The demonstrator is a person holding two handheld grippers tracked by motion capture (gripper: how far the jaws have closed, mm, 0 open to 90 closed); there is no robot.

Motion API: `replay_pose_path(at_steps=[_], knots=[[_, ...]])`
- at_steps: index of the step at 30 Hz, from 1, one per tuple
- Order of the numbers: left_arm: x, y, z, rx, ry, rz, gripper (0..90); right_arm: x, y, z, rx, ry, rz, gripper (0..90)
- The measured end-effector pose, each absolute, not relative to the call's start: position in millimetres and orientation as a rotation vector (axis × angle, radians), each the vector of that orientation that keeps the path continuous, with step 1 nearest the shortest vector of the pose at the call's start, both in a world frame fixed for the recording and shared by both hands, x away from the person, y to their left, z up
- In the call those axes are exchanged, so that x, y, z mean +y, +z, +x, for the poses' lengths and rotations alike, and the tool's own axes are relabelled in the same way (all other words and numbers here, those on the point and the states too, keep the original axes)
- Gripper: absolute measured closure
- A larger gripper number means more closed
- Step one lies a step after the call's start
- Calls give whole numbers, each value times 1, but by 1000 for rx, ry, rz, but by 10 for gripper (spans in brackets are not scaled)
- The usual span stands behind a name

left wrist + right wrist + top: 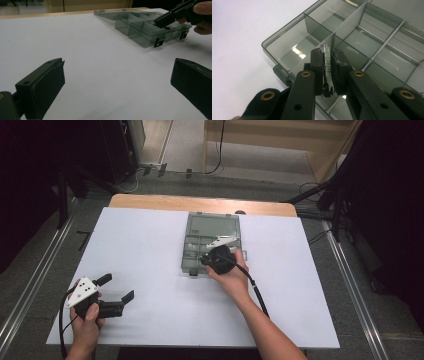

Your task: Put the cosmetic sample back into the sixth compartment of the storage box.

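Your right tongs [326, 68] pinch a thin clear tube [325, 62] over the box [287, 47]; left tongs [117, 82] gape empty. A loose grip drops it in the wrong compartment.

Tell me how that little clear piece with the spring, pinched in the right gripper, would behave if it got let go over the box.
The clear piece looks thin and round, so it would probably roll once dropped. It seems very light. The right gripper pinches it over the box, whose divider walls would likely stop it.
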State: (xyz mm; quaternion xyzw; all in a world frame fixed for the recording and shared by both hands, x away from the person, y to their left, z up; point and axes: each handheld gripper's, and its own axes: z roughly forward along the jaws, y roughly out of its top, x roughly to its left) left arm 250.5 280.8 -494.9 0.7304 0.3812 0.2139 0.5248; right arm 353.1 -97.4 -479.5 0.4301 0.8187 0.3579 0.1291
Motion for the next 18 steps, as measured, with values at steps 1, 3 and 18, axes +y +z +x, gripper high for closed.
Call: replay_pose_path(at_steps=[1,3,18], knots=[[281,-495,250,912,511,1748,0,-97,-480,353,2381,1036,1248,824],[281,-495,250,911,512,1748,0,-97,-480,353,2383,1036,1253,824],[281,-495,250,911,509,1745,0,-102,-476,351,2390,1109,1259,658]])
